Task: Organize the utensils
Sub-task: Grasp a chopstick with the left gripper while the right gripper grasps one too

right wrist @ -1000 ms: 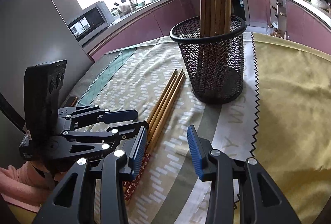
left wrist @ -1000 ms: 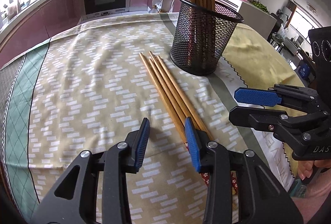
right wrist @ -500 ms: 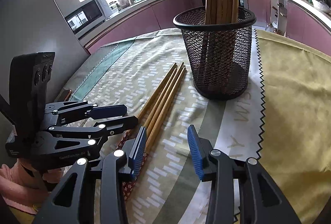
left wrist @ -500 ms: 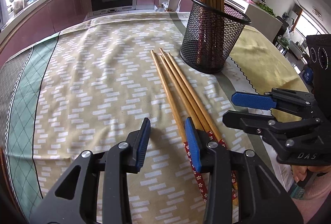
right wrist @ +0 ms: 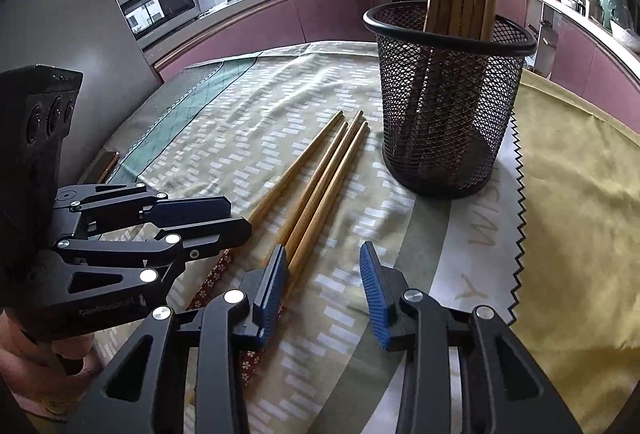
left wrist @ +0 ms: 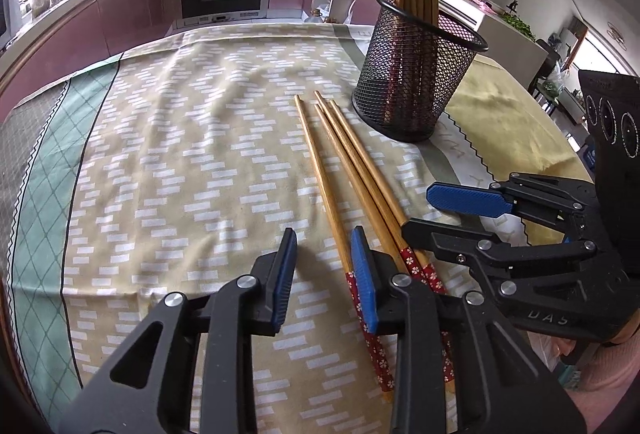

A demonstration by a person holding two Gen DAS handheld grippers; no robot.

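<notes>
Four chopsticks [left wrist: 352, 173] lay close together on the patterned tablecloth [left wrist: 180, 161], tips toward the black mesh holder [left wrist: 416, 73] just beside them, where more sticks already stood upright. The left gripper [left wrist: 324, 274] and the right gripper [right wrist: 320, 286] both hovered over the handle ends with fingers spread and nothing between them. The likely trouble was crowding: two grippers so near each other — and sticks touching side by side — meant a closing pinch could catch two at once or roll a neighbour away. A stick gripped near its end might also tip and miss the holder's rim. The chopsticks were slim, golden-brown wood, tapering to the tips, with red flower-patterned bands at the handles.
</notes>
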